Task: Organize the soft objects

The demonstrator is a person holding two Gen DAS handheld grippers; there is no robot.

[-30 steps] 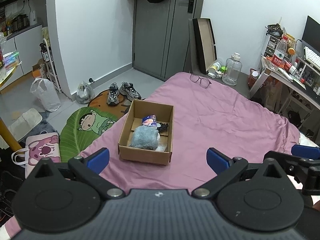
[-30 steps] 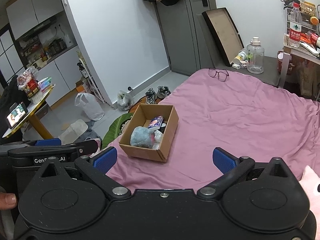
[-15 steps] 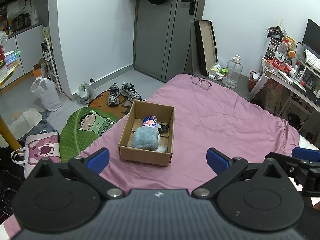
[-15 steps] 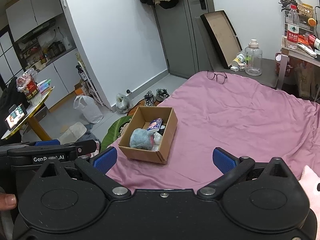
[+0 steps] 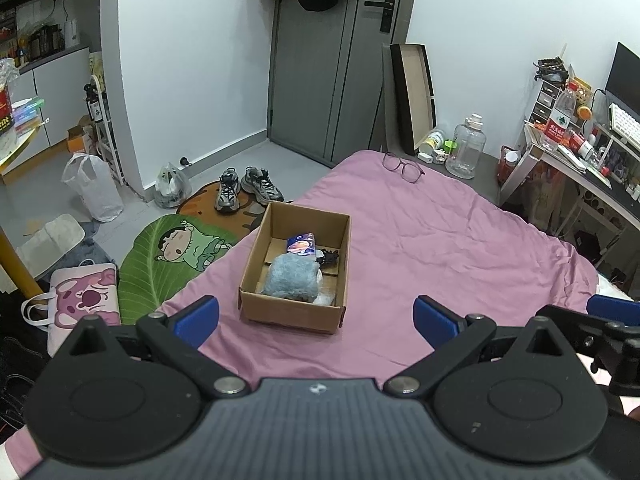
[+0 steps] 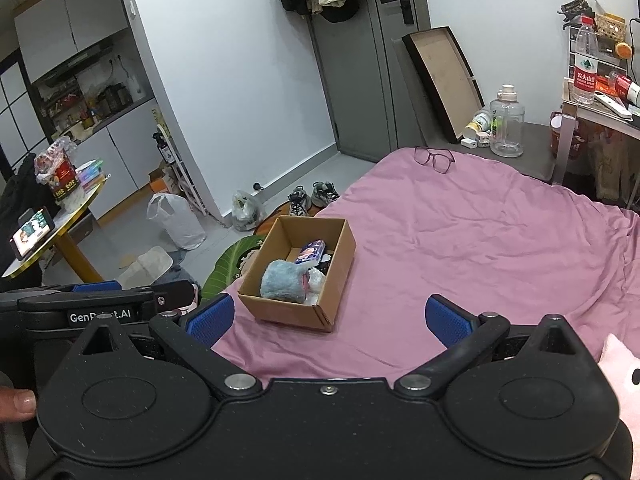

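On the far left, at about nine o'clock, the floor holds a white plastic bag (image 5: pixel 94 186), a pink tote (image 5: pixel 80 300) and a green leaf-shaped rug (image 5: pixel 176 256); none of these bear on the job. The left gripper (image 5: pixel 316 318) hangs over the near edge of the pink bed cover (image 5: pixel 460 240), jaws wide apart and holding nothing. Straight ahead at twelve o'clock sits the cardboard box (image 5: pixel 296 314), already carrying a fluffy blue toy (image 5: pixel 292 282), a small tissue pack (image 5: pixel 302 244) and something dark I cannot make out. The right gripper (image 6: pixel 330 318) is likewise spread open and empty. At its four o'clock, at the frame's edge, lies a pink plush (image 6: pixel 620 372), probably still to be packed.

The risk, I judge: the box is nearly full, so pushing the plush in could tip it toward the bed edge beside it. The two grippers are close and could knock together. Glasses (image 5: pixel 402 166) lie at one o'clock, well clear.
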